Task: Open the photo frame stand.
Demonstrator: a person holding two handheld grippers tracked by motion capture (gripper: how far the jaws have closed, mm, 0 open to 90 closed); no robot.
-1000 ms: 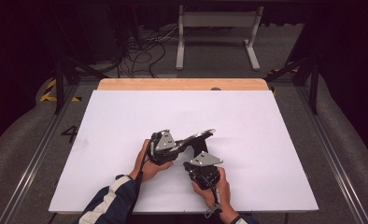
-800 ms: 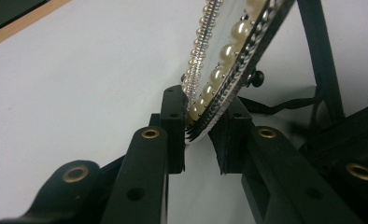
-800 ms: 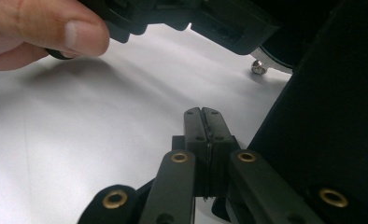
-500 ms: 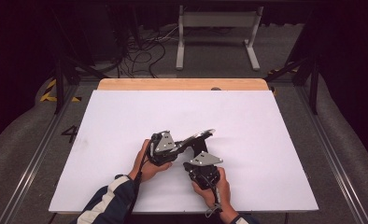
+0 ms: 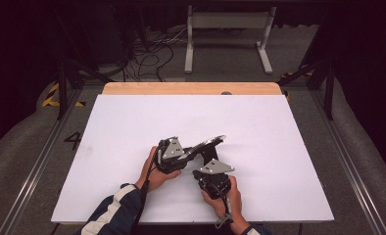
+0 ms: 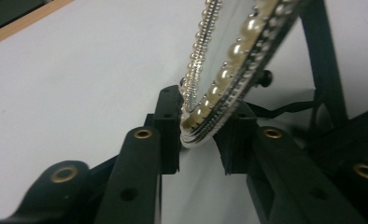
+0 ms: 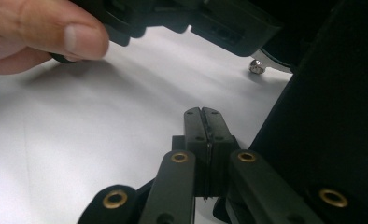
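Note:
An oval frame [image 5: 209,142] rimmed with pearls and silver beads tilts over the white tabletop, and a black stand leg [image 6: 324,70] props it from behind. My left gripper [image 5: 195,151] reaches in from the left. Its jaws have just been opening a little, but the frame's lower edge [image 6: 205,126] is still wedged between the two pads, which touch it front and back. My right gripper [image 5: 206,157] sits just in front of the frame, pointing away from the person. In the right gripper view its fingers [image 7: 203,116] are pressed together on nothing, beside a black panel [image 7: 331,116].
The white board [image 5: 132,127] covers a wooden table whose far edge [image 5: 191,88] shows. Dark floor, cables and a metal stand [image 5: 228,29] lie beyond. The hand holding the left gripper [image 7: 56,37] is close above the right gripper's jaws.

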